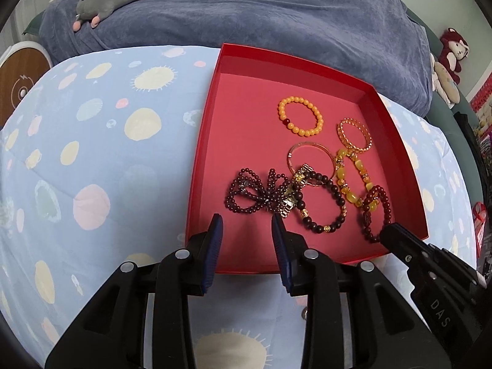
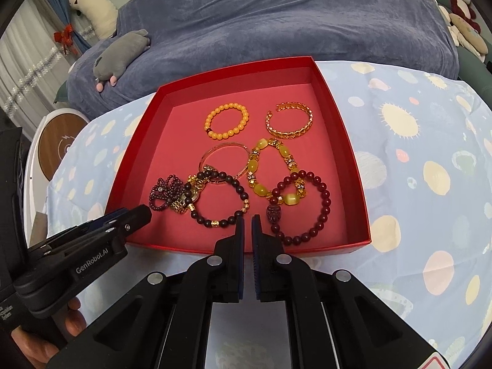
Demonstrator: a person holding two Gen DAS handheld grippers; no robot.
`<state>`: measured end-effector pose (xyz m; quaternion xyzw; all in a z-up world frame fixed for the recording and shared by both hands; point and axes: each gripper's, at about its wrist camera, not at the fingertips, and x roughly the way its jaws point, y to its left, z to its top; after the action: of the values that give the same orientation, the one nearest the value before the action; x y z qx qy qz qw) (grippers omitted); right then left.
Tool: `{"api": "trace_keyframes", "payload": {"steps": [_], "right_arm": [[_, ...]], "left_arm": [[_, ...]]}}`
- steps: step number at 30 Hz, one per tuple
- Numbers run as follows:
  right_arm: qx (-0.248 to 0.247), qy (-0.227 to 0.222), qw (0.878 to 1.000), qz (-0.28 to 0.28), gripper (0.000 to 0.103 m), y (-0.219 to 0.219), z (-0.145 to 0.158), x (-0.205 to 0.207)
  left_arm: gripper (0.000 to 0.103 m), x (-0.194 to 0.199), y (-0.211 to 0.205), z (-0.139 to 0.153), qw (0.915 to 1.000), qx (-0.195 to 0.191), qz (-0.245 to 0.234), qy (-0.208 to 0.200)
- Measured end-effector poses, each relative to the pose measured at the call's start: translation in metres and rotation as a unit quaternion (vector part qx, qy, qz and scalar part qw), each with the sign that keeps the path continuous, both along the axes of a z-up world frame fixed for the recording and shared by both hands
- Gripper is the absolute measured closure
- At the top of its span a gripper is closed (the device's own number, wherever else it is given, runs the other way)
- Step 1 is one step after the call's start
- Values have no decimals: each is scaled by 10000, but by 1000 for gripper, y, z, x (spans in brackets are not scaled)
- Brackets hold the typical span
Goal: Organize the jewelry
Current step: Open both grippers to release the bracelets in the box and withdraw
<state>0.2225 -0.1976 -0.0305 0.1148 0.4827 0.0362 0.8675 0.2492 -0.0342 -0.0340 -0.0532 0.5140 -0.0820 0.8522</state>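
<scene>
Left tool (image 1: 246, 220) angled down over red box (image 1: 206, 141) — parted, empty, right tool (image 2: 247, 221) closed — empty

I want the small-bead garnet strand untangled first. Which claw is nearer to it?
The left claw. It sits open just in front of the garnet strand, at the red box's near-left side. The right claw, nearly shut, is further right, by the dark red bracelet.

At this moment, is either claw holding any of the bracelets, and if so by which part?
Nothing is held. The left claw stands open over the red box with nothing between its pads; the right claw is nearly shut and empty.
</scene>
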Motion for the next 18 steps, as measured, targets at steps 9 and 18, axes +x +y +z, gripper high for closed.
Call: {"api": "trace_keyframes", "payload": {"steps": [9,18], "right_arm": [[-37,46,10000,80,96,5,2,-27],[4,101,9999,82,96,6,3,-53]], "left_arm": [[72,-23,5,-1,10000,5,-20,25],[70,-49,9,-1,9999,-55,22,129]]}}
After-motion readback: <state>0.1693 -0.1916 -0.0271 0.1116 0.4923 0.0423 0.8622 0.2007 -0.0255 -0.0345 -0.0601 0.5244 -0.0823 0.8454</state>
